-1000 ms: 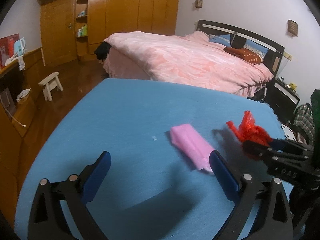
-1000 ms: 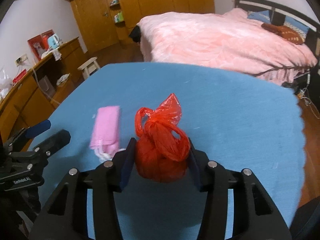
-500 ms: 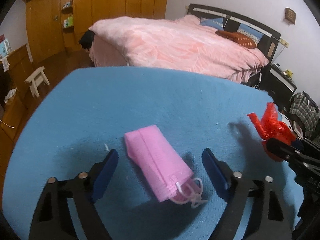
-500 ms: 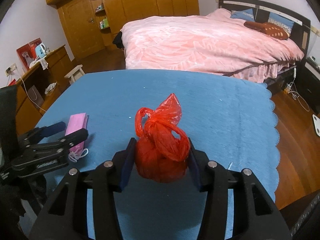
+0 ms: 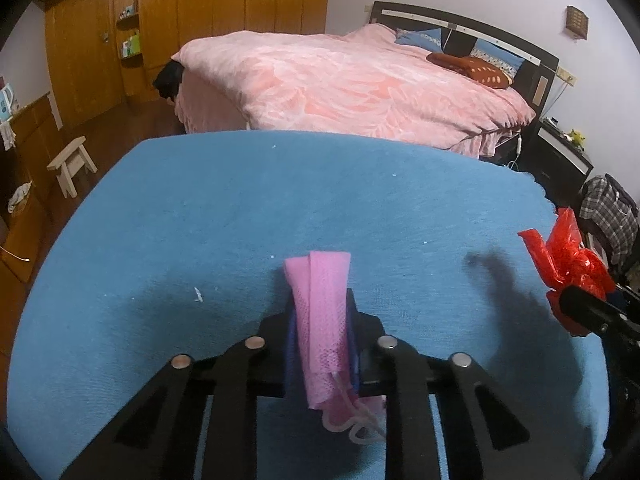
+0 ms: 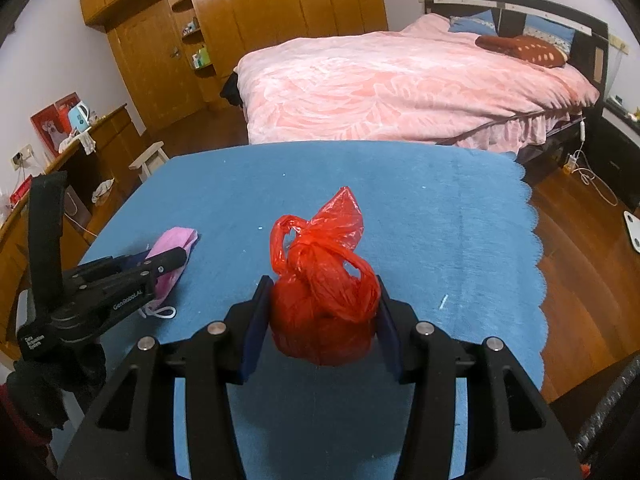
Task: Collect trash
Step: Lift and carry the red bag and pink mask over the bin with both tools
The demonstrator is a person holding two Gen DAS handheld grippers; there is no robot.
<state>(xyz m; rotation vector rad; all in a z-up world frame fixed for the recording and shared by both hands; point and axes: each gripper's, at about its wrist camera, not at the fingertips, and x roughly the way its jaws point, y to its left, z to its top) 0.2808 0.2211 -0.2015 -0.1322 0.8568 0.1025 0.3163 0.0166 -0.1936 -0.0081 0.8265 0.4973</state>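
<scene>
We've got the left gripper [image 5: 320,320] clamped on the mask [image 5: 322,300], right gripper [image 6: 320,316] squeezing the bag [image 6: 324,304]. The mask's only pinched mid-fold, so it could slip out when lifted off the worktop [image 5: 240,208].

left tongs [image 5: 320,320] | went from open to clamped | pink mask [image 5: 322,312]

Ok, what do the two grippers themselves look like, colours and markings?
Both are matte black frames with cut-out slots, silver round bolts and blue-padded fingers. The left gripper carries white lettering, "GenRobot.AI", plus a smaller label I can't read fully. No markings show on the right gripper.
</scene>
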